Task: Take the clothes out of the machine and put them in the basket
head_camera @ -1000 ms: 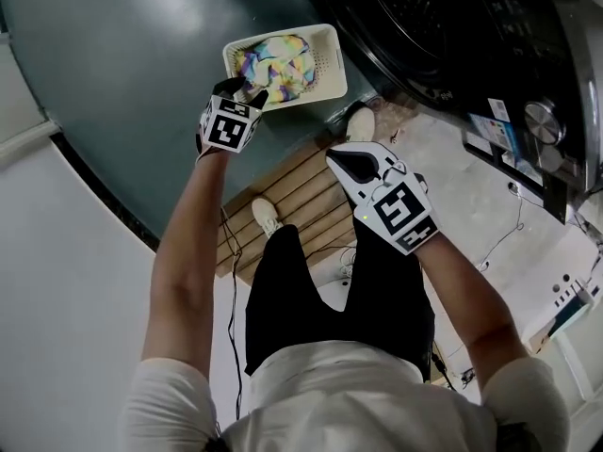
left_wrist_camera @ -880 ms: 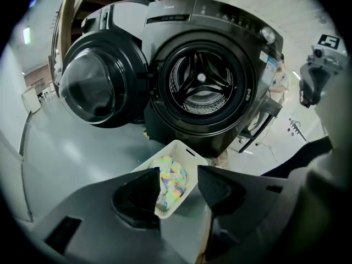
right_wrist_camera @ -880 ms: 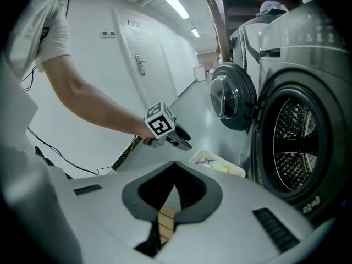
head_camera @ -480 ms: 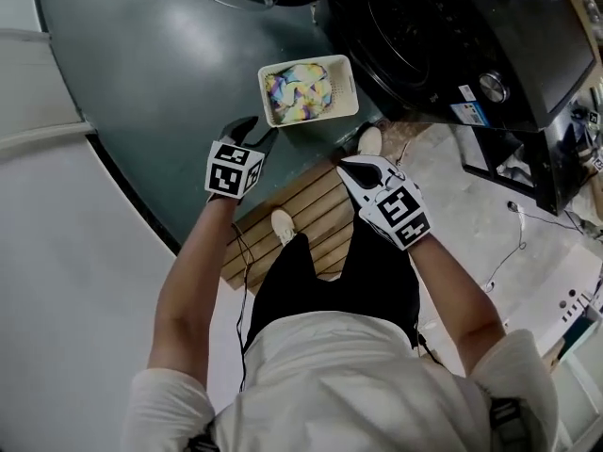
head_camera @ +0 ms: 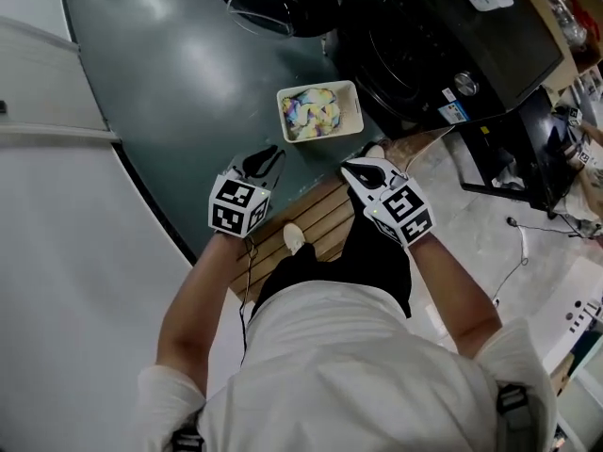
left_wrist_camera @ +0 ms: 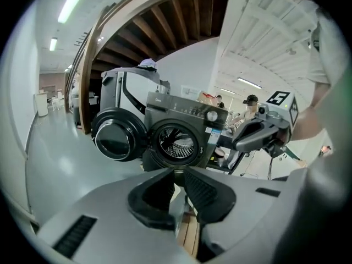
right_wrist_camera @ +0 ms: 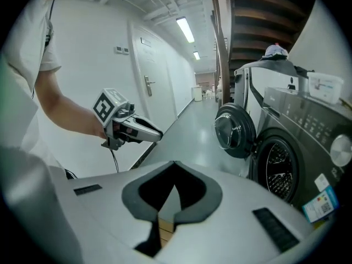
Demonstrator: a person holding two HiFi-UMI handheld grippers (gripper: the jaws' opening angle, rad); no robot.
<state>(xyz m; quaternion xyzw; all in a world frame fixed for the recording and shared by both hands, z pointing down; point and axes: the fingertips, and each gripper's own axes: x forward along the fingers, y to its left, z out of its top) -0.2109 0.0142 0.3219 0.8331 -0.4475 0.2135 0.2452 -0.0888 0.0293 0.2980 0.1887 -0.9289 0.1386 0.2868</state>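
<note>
I have both grippers raised in front of me, side by side and well apart, above the wooden slats (head_camera: 325, 217) I am standing on. The left gripper (left_wrist_camera: 176, 181) has its jaws closing, with only a narrow gap left between the pads and nothing in that gap; through it I see just floor and slats. The right gripper (right_wrist_camera: 174, 168) has its jaws together at the tips and holds nothing.

The basket (head_camera: 352, 111) sits on the dark floor (head_camera: 179, 73) just in front of the machine (head_camera: 424, 40), beyond both grippers and touching neither. The clothes (head_camera: 316, 111) lie inside it as a bright, many-coloured heap that fills most of it.

The machine's round door (head_camera: 278, 3) is swung wide open to the left of the opening. In the left gripper view I look straight into the drum (left_wrist_camera: 177, 142); I see bare metal wall there, though the lower part is cut off by my own jaws.
</note>
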